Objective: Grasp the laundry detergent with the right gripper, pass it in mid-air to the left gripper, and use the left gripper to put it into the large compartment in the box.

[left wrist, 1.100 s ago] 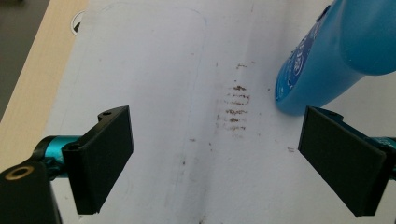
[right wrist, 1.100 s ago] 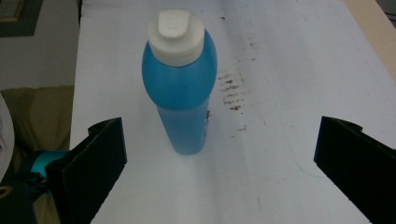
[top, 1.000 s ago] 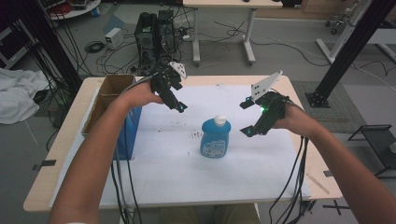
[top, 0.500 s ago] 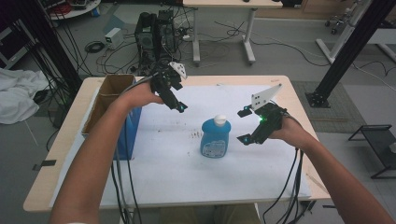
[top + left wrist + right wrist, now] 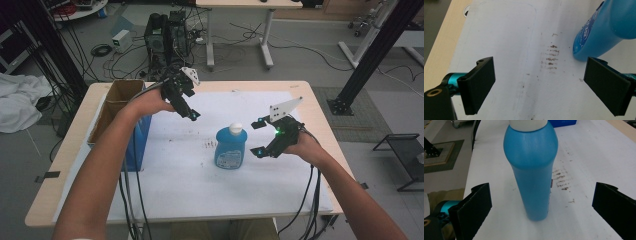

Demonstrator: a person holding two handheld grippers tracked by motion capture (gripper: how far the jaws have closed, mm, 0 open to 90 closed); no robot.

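A blue bottle with a white cap stands upright in the middle of the white sheet. My right gripper hovers just to its right, open, with its jaws pointing at the bottle. In the right gripper view the bottle stands straight ahead, beyond the wide-apart jaws of that gripper, and nothing touches the pads. My left gripper hangs open above the sheet, behind and left of the bottle. In the left gripper view its jaws frame bare paper, with the bottle's base at the upper right.
An open cardboard box with a blue box against it sits at the table's left edge. Brown smudges mark the white sheet left of the bottle. Cables trail from both grippers over the table's near edge.
My right gripper has sunk toward the table, now level with the bottle's body. The left gripper and the bottle have not moved.
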